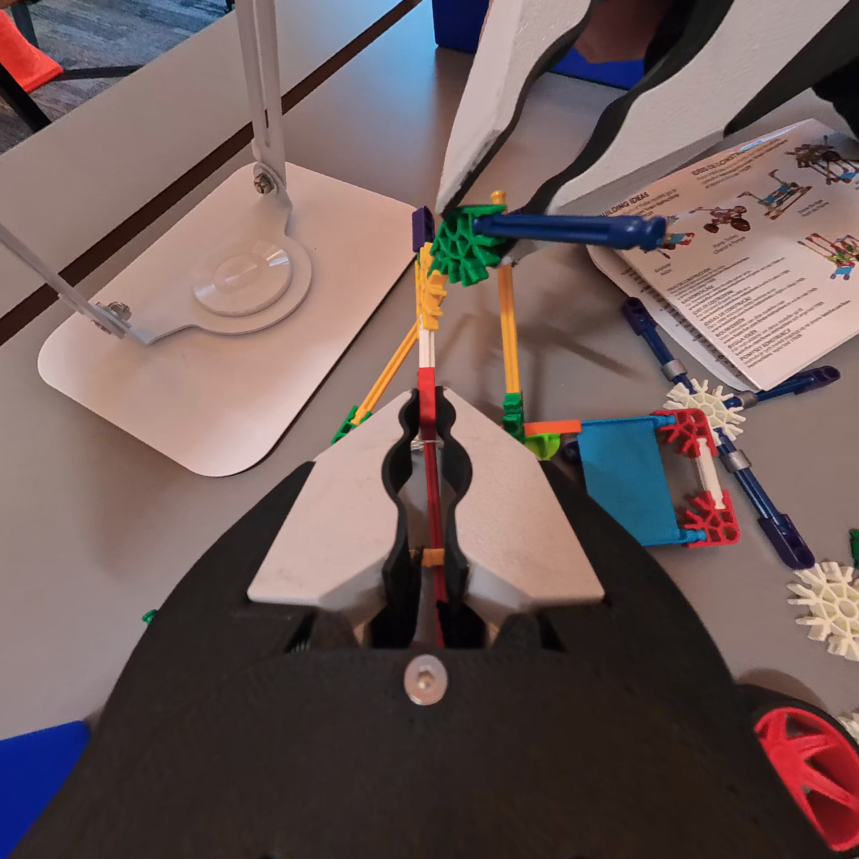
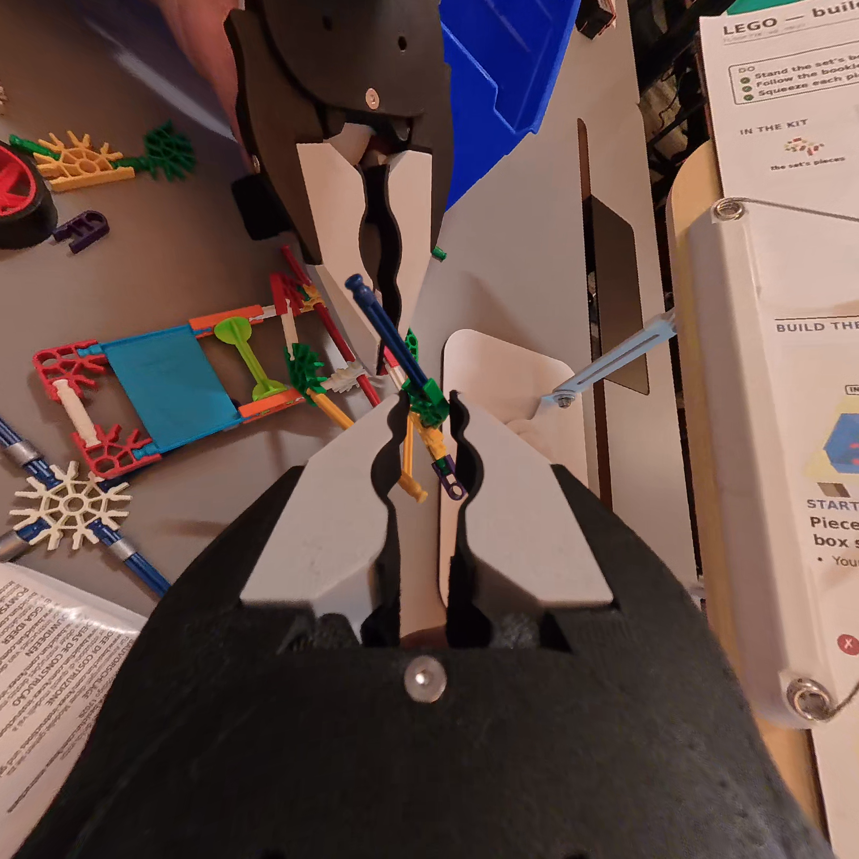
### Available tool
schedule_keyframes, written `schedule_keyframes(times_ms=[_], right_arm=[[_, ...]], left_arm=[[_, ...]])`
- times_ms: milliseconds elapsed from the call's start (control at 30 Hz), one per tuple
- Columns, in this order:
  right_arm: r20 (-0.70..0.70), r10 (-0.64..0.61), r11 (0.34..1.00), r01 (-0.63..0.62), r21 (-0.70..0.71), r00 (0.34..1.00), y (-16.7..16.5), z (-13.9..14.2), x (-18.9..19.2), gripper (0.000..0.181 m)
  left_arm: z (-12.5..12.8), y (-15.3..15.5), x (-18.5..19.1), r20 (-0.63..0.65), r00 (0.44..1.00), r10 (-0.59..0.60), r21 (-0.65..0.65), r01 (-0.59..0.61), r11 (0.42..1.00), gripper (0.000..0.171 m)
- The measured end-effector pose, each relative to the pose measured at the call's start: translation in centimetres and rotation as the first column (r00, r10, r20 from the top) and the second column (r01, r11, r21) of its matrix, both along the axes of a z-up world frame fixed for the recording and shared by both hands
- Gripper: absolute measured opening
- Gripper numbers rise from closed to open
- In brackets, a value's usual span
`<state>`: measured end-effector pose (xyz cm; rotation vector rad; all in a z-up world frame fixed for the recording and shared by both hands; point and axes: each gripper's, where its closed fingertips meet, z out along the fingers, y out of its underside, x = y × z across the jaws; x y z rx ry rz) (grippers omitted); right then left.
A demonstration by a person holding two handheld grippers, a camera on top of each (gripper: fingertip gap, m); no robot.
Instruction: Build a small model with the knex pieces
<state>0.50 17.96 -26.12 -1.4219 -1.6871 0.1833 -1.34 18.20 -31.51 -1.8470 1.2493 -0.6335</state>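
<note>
My left gripper is shut on a red rod that runs back between its fingers. The rod joins a white piece and a yellow connector of a raised rod-and-connector frame. My right gripper is shut on the green connector at the frame's top, and it also shows in the left wrist view. A blue rod sticks out of that green connector. Yellow rods run down to the part with the blue panel on the table. The left gripper faces mine in the right wrist view.
A white stand base lies left of the frame. An open booklet lies at the right. Loose white snowflake connectors, blue rods with grey sleeves and a red wheel lie around. A blue bin and a printed board stand nearby. Left tips to right tips: about 6 cm.
</note>
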Motion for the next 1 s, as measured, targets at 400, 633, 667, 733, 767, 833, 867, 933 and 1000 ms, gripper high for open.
schedule_keyframes(times_ms=[400,633,667,733,767,833,867,933,1000], right_arm=[[0.003,-0.003,1.0,0.003,-0.002,1.0,0.11,-0.05,0.21,0.013],[-0.002,-0.011,1.0,0.011,-0.001,1.0,0.24,-0.02,0.15,0.012],[-0.003,-0.011,1.0,0.011,-0.001,1.0,0.24,-0.01,0.15,0.012],[-0.002,-0.01,1.0,0.01,-0.002,1.0,0.22,-0.02,0.16,0.012],[-0.001,-0.011,1.0,0.011,-0.002,1.0,0.22,-0.02,0.17,0.012],[-0.001,-0.012,1.0,0.012,-0.001,1.0,0.25,-0.02,0.17,0.012],[-0.001,-0.013,1.0,0.013,-0.001,1.0,0.26,-0.02,0.17,0.012],[0.0,-0.014,1.0,0.014,0.0,1.0,0.28,-0.03,0.17,0.012],[0.002,-0.016,1.0,0.016,-0.001,1.0,0.3,-0.06,0.21,0.012]], left_arm=[[0.0,0.01,0.09,0.003,1.0,0.0,-0.002,0.0,1.0,0.004],[-0.01,-0.02,0.12,0.005,1.0,-0.002,-0.003,0.002,1.0,0.004],[-0.01,-0.02,0.11,0.004,1.0,-0.003,-0.001,0.003,1.0,0.004],[-0.01,-0.03,0.13,0.003,1.0,-0.004,0.001,0.004,1.0,0.004],[0.0,-0.02,0.14,0.002,1.0,-0.004,0.004,0.004,1.0,0.004],[-0.01,-0.01,0.15,0.0,1.0,-0.003,0.006,0.003,1.0,0.004],[0.0,0.0,0.15,0.0,1.0,-0.003,0.007,0.003,1.0,0.004],[-0.01,0.02,0.14,-0.005,1.0,-0.005,0.02,0.005,1.0,0.004],[-0.06,0.17,0.06,-0.024,1.0,0.003,0.044,-0.002,0.999,0.007]])
